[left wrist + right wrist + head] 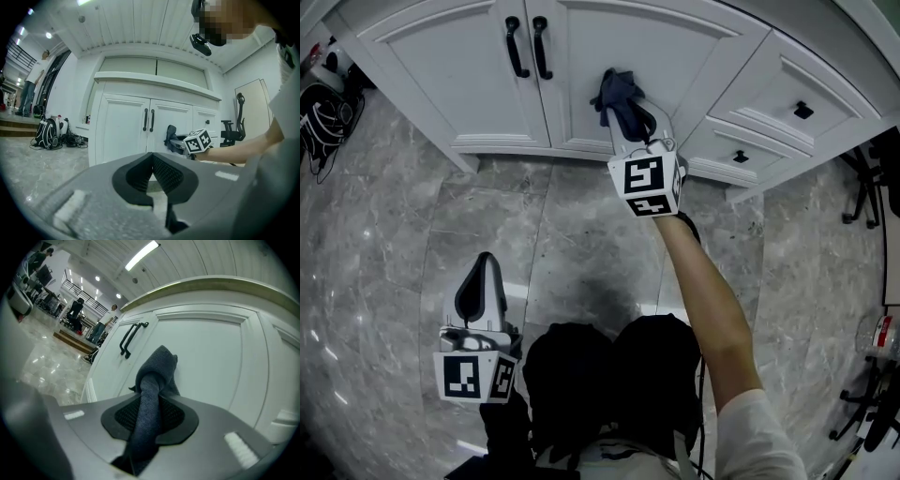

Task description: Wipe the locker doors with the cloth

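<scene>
Nearest, L gripper (485,264) hangs low over the marble floor (384,281) by the person's knees. Its jaws are pressed together w/ nothing between, so it's idle and can sit there, clear of the work. Further out is R gripper (625,111) at the end of the outstretched arm, jaws pinching the dark cloth (615,88). In the R gripper view the cloth (158,365) runs as a twisted rope thru the pads and bunches into a wad past the tips. The wad sits at the lower part of the right door (694,47), to the right of the two black handles (529,47). It looks to be touching, tho can't tell how hard. To wipe well, imo: keep the pinch firm so the rope doesn't slide out, and push just enough that the wad flattens on the panel & the hard tips never scrape the paint. The wad is small, so use overlapping strokes and follow the recessed moulding. Then work across twd the handles and the left door (441,52), which needs doing too. Farthest right, the drawers (787,98) aren't part of the job, so skip them.
</scene>
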Available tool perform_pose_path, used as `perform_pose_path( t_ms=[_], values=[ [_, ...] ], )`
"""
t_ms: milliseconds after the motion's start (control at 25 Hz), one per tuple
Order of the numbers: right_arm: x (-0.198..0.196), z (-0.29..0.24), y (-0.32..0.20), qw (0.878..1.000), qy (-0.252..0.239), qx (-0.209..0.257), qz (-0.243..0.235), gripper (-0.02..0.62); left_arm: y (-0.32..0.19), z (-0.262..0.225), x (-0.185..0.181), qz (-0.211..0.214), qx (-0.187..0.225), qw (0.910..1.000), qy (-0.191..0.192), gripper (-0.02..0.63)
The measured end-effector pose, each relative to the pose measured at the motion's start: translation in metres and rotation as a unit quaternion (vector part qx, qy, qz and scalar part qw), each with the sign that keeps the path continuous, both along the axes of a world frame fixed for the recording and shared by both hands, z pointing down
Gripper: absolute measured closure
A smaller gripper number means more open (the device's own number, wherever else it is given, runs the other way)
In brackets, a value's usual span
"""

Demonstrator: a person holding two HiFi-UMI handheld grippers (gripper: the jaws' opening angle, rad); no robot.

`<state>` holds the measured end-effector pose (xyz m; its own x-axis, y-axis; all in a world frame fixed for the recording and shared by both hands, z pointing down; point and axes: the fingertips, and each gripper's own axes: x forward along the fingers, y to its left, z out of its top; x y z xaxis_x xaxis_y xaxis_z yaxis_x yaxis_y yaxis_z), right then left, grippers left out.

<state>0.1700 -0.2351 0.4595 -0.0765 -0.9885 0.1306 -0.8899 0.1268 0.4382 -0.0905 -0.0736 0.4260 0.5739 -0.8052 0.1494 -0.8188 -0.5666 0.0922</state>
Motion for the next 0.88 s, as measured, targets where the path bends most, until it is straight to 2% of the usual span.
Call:
perform_pose_path(
  t_ms=[440,640,880],
  values=[
    [0.067,-0.001,0.034,0.999,0.028,-0.007,0.040,0.511,0.010,-0.004,0.026,0.017,0.003,0.9998,-0.009,0.604],
    [0.086,-0.002,0.051,0.998,0.049,-0.003,0.038,0.512,0.014,-0.008,0.036,0.020,0.007,0.9997,-0.014,0.604],
    [0.122,0.000,0.071,0.997,0.049,-0.002,0.056,0.512,0.019,-0.014,0.047,0.022,0.014,0.9995,-0.020,0.604]
  ],
)
